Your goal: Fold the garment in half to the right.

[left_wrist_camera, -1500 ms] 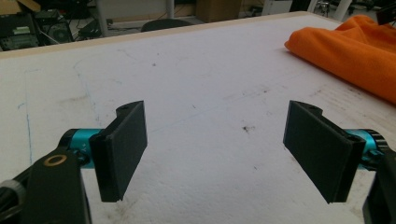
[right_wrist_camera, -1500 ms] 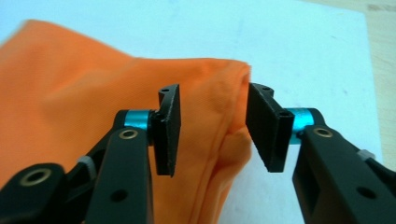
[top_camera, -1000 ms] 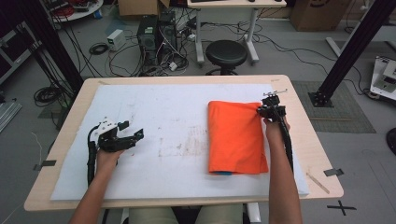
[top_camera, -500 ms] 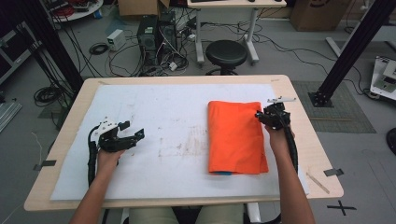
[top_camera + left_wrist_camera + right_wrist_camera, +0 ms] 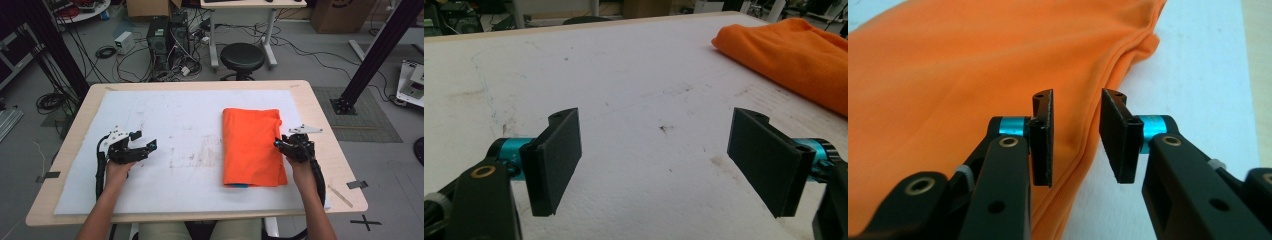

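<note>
Two tongs work a white-covered surface [image 5: 165, 125]: the right tongs [image 5: 1075, 132], parted and having just been opening, hover empty over the folded orange cloth's [image 5: 252, 145] layered edge; the left tongs [image 5: 654, 160] gape well apart from it. Soft, light fabric likely pinches best at that edge.

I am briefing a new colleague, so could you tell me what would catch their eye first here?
The folded orange cloth stands out, lying on the right half of the white sheet covering the table. The right tool sits at the cloth's right edge, jaws slightly apart over its folded layers. The left tool rests wide open on the bare sheet, far left.
</note>
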Action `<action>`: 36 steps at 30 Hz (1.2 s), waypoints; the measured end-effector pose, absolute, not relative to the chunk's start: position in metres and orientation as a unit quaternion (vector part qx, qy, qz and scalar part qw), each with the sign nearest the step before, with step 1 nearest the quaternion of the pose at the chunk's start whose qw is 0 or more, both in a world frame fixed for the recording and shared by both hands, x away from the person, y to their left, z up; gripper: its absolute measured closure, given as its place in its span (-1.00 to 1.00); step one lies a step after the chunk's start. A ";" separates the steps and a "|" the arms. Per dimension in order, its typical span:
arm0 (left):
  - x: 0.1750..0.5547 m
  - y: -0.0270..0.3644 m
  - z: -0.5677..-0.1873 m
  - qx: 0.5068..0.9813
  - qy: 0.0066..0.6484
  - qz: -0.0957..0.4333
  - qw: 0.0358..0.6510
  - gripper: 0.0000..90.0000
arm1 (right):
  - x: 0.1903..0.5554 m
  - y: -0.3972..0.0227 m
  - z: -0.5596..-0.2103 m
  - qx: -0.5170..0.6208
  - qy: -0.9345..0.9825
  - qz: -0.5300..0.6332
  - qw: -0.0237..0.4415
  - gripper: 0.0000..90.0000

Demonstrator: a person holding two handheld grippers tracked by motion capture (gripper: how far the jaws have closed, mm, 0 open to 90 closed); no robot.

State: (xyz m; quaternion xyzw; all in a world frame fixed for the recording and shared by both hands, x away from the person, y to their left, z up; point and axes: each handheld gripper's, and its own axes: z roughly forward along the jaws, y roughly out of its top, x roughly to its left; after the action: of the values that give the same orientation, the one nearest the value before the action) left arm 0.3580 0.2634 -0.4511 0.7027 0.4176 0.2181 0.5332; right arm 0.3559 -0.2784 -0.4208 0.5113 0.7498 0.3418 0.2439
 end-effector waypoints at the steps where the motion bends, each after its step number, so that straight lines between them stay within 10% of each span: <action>1: 0.358 0.263 -0.452 0.703 0.419 0.217 0.532 -0.52 | 0.352 -0.279 -0.421 0.510 0.753 0.339 0.241 0.52; 16: 0.358 0.263 -0.452 0.702 0.419 0.216 0.534 -0.52 | 0.335 -0.273 -0.431 0.526 0.775 0.298 0.186 0.87; 24: 0.358 0.263 -0.452 0.701 0.420 0.216 0.534 -0.52 | 0.329 -0.282 -0.418 0.526 0.763 0.298 0.227 0.94; 36: 0.358 0.263 -0.452 0.701 0.421 0.217 0.533 -0.52 | 0.316 -0.286 -0.418 0.530 0.758 0.307 0.223 0.48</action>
State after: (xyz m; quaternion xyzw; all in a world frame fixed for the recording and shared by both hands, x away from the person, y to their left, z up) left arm 0.3576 0.2627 -0.4516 0.7013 0.4207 0.2170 0.5330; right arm 0.3158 -0.2862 -0.4185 0.5301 0.7581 0.3075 0.2229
